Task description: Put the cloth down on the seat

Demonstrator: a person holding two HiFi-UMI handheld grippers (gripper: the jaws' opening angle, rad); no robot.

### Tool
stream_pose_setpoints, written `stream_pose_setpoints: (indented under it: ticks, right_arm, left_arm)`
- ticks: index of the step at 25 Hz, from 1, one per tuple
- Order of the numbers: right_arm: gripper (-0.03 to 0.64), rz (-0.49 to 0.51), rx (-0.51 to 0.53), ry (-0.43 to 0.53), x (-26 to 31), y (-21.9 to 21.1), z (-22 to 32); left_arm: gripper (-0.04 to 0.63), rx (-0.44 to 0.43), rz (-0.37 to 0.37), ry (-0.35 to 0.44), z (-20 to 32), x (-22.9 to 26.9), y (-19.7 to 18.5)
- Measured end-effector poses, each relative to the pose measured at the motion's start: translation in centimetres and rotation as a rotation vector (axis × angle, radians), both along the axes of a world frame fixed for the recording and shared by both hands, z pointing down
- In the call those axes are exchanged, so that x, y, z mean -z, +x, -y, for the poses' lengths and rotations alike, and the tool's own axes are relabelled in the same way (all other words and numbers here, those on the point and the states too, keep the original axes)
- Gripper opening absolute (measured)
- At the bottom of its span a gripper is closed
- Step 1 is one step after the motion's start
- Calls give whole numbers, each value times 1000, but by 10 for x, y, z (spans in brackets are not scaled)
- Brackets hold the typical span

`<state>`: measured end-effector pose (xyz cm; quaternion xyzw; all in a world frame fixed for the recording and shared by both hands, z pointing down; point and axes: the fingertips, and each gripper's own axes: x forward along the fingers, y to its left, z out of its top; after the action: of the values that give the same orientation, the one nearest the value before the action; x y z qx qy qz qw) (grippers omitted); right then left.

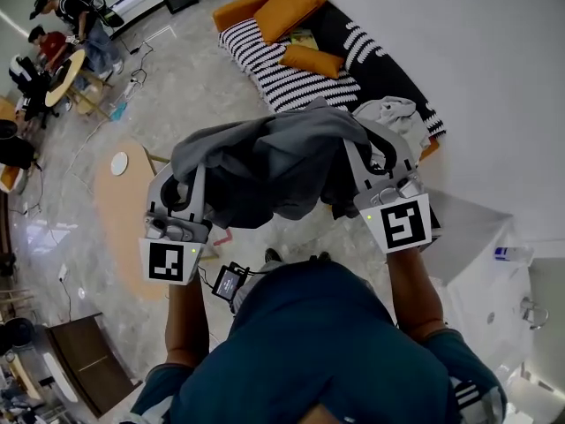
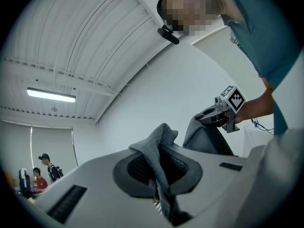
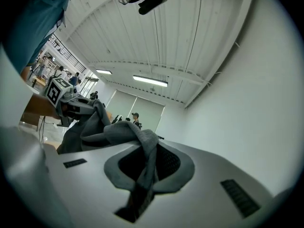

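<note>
Cloth (image 1: 265, 162): grey, seemingly knitted, bunched.

The person wears a dark teal short-sleeved shirt (image 1: 327, 343). The left gripper (image 1: 188, 179) at 8 o'clock and right gripper (image 1: 378, 153) at 3 o'clock are pale grey, each with a black-and-white marker cube.

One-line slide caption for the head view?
The left gripper and right gripper grip a grey cloth held up between them, short of the striped sofa.
</note>
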<state>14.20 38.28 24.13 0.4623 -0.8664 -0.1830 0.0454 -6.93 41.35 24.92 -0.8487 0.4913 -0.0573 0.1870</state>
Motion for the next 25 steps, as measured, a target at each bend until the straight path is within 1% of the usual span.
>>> stream_pose_setpoints:
  ticks: [5, 8, 12, 18, 22, 25]
  right_arm:
    - [34, -17, -53, -7, -1, -30, 19]
    - [34, -25, -80, -10, -3, -46, 30]
    - [34, -28, -104, -11, -3, -55, 41]
    - [34, -35, -97, -20, -10, -51, 58]
    - [34, -30, -71, -15, -12, -37, 82]
    - [34, -24, -49, -8, -12, -24, 104]
  left_arm:
    - [20, -44, -1, 3, 25, 1, -35]
    - [20, -63, -15, 2, 39, 0, -54]
    - [20, -81, -19, -3, 53, -2, -67]
    - [20, -70, -14, -12, 69, -11, -65]
    - [20, -48, -16, -11, 88, -10, -48]
    - [20, -31, 17, -19, 105, -11, -33]
